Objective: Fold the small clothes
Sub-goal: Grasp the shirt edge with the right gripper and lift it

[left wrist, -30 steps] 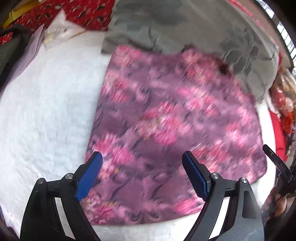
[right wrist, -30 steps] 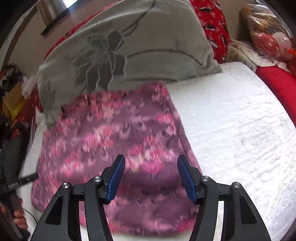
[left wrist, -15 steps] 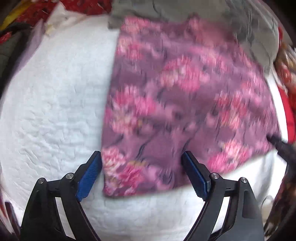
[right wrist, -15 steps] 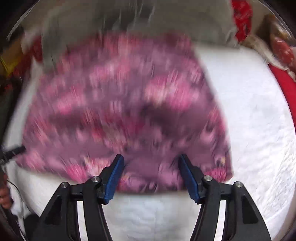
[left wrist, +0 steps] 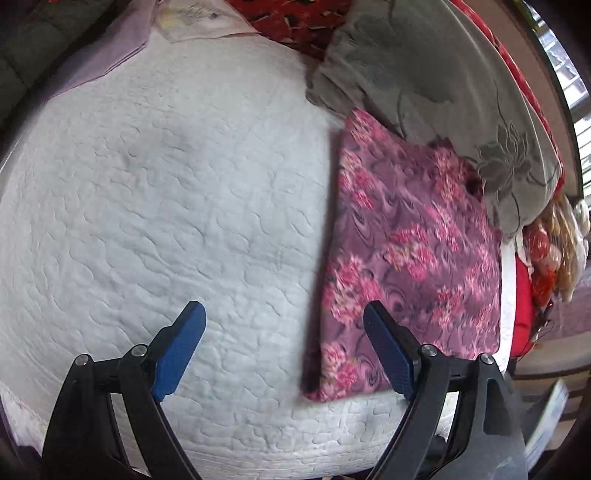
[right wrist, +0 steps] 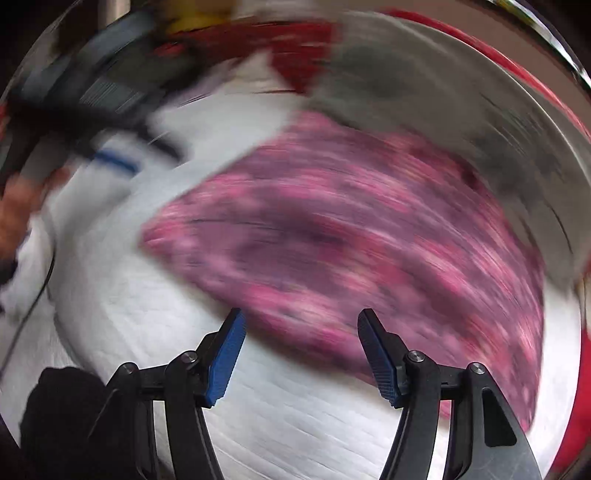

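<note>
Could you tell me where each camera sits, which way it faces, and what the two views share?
Left wrist: on the left gripper, looking steeply down at the white quilt; its open fingers show, floral cloth to the right.
Right wrist: on the right gripper, facing down at the cloth, badly blurred; its open fingers and a hand at left show.
Shared: cloth, quilt, grey pillow.

I find no legible text, label, brand, number or sign in either of my wrist views. The paper (left wrist: 195, 16) at the top of my left view carries faint marks, too small to read. My right view is smeared with blur throughout, and nothing on it resolves into lettering
</note>
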Demonstrator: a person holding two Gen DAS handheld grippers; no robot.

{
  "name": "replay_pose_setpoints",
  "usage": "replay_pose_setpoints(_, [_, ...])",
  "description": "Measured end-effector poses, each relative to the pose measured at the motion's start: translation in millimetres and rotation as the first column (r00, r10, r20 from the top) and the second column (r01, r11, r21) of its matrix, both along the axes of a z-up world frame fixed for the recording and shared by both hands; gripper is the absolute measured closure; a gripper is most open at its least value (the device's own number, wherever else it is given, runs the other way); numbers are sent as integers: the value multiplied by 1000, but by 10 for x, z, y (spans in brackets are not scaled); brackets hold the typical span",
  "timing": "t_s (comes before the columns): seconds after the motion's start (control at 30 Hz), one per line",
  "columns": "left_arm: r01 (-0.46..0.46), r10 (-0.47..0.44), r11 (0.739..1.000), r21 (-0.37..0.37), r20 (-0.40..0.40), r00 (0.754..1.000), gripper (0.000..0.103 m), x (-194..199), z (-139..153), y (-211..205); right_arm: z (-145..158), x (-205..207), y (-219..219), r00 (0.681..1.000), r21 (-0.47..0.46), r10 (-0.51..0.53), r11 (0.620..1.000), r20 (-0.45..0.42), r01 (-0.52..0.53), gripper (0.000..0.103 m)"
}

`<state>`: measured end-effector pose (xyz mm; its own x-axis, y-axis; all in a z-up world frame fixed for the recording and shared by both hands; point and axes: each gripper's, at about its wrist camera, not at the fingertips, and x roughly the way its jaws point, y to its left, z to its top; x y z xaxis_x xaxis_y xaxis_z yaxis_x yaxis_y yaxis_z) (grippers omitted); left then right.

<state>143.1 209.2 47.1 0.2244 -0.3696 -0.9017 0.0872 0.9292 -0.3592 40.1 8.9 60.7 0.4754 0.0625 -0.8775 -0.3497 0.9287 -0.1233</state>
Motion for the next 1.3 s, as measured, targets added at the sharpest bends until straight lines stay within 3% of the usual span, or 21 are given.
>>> replay_pose_setpoints(0.17, [8, -9, 1000, -25, -26, 1000, 15, 339, -124, -59, -241, 54, 489, 993, -100, 96, 991, 62, -90, 38])
replay_pose_setpoints(0.33, [28, -31, 997, -65, -46, 998, 15, 562, -176, -196, -327, 208, 657, 973, -215, 82, 976, 215, -35, 43])
replay_pose_setpoints(0.37, [26, -31, 996, -90, -57, 998, 15, 619, -196, -212, -334, 243, 652, 969, -222, 80, 975, 235, -27, 48])
replay_pose_setpoints(0.43, [22, -33, 991, -135, -77, 996, 15, 721, -230, -247, -338, 329, 593, 969, -230, 69, 973, 239, -13, 101])
replay_pose_setpoints(0.63, [38, -80, 970, -240, -167, 983, 15, 1042, -395, -587, -35, 306, 284, 937, -93, -30, 993, 347, 67, 98])
replay_pose_setpoints(0.83, [66, -101, 976, -206, -163, 982, 16, 1224, -395, -1076, 132, 312, 94, 926, 8, -75, 997, 370, 77, 98])
replay_pose_setpoints(0.87, [79, -110, 978, -193, -155, 982, 21, 1230, -373, -1151, 148, 305, 81, 925, 20, -78, 997, 371, 76, 98])
replay_pose_setpoints(0.93, [92, -124, 976, -198, -158, 980, 45, 1241, -355, -1244, 177, 281, 82, 924, 41, -86, 996, 374, 76, 98])
replay_pose_setpoints(1.0, [104, -137, 977, -186, -172, 976, 81, 1256, -343, -1326, 183, 300, 28, 922, 67, -101, 994, 373, 82, 98])
replay_pose_setpoints(1.07, [107, -129, 984, -145, -154, 980, 94, 1259, -299, -1353, 206, 290, -14, 919, 95, -122, 991, 374, 93, 98])
replay_pose_setpoints(1.3, [130, -138, 983, -129, -54, 989, 95, 1121, 132, -1520, 398, 212, -320, 898, 233, -229, 961, 376, 147, 98])
